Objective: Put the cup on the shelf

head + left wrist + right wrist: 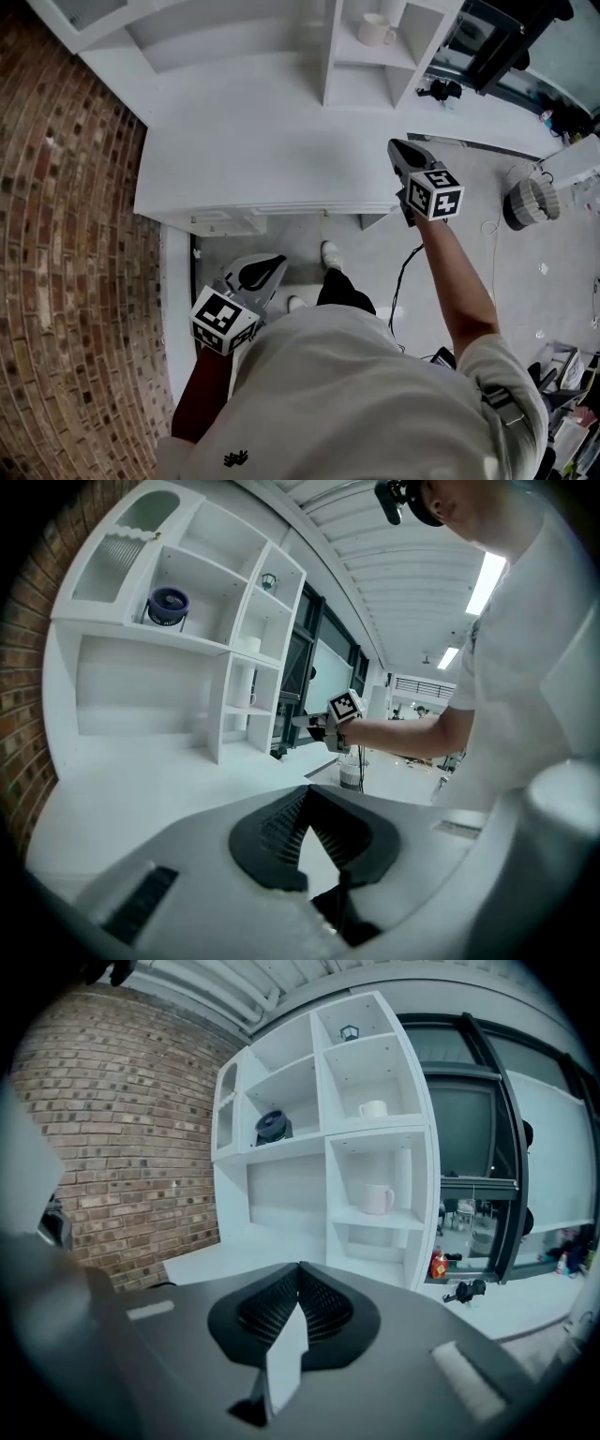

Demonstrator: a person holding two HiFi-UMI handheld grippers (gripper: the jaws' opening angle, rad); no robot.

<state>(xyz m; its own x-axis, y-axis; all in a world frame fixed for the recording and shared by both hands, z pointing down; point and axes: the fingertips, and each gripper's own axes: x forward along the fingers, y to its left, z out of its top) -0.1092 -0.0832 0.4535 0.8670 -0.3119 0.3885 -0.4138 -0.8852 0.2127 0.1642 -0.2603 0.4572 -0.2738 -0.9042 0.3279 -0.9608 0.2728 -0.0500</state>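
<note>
A white cup (377, 30) stands in a compartment of the white shelf unit (330, 56) at the back; in the right gripper view the cup (377, 1198) rests in the lower right compartment. My right gripper (401, 150) hovers over the right end of the white counter (253, 150), well short of the shelf, shut with nothing between its jaws (300, 1271). My left gripper (270, 268) is low, in front of the counter's edge near my body, shut and empty (307, 791). The right gripper (314, 726) also shows in the left gripper view.
A second white cup (373, 1109) and a dark blue bowl (273, 1126) occupy higher compartments. A brick wall (66, 234) runs along the left. A small black object (441, 90) lies at the counter's right end; a round white ribbed object (531, 202) stands on the floor.
</note>
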